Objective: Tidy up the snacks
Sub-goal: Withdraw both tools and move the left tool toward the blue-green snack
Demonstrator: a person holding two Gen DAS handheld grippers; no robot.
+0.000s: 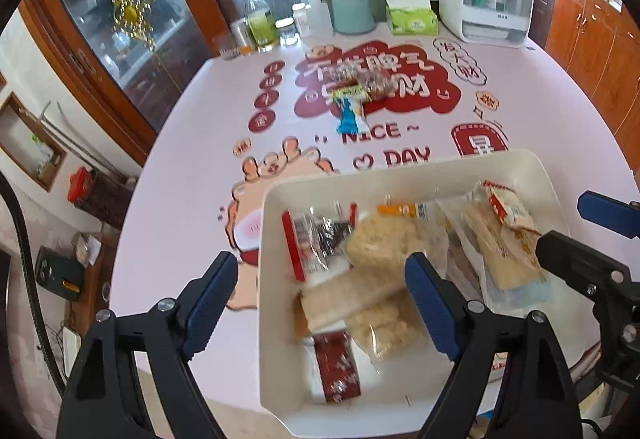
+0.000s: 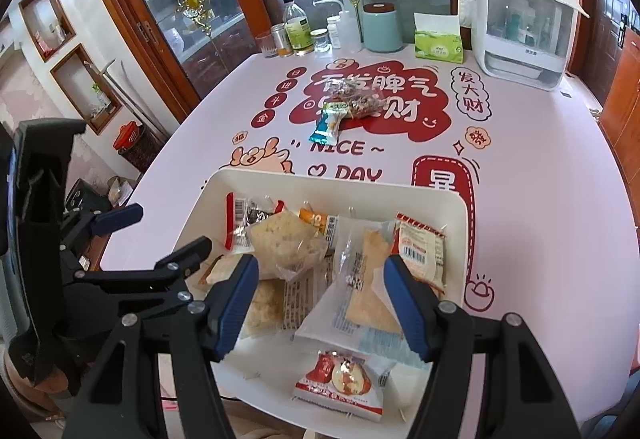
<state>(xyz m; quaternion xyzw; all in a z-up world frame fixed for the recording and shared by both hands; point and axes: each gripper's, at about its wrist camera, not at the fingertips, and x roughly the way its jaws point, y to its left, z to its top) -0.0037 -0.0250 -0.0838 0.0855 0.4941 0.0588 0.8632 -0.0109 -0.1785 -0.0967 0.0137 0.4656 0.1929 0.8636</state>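
A white tray (image 1: 276, 199) near the table's front edge holds several wrapped snacks; it also shows in the right wrist view (image 2: 216, 183). A few loose snacks lie mid-table: a blue-and-white packet (image 1: 349, 115) (image 2: 329, 125) and a clear bag of nut bars (image 1: 374, 84) (image 2: 362, 103). My left gripper (image 1: 324, 299) is open and empty, hovering over the tray's left part. My right gripper (image 2: 318, 303) is open and empty above the tray's middle, over a clear-wrapped cracker packet (image 2: 360, 303). The right gripper's fingers (image 1: 604, 211) show at the right edge of the left wrist view.
At the table's back stand a bottle (image 2: 298, 27), small jars (image 2: 320, 39), a teal canister (image 2: 382, 25), a green tissue box (image 2: 438, 45) and a white covered cabinet (image 2: 520, 23). Wooden cabinets stand at right, glass doors behind.
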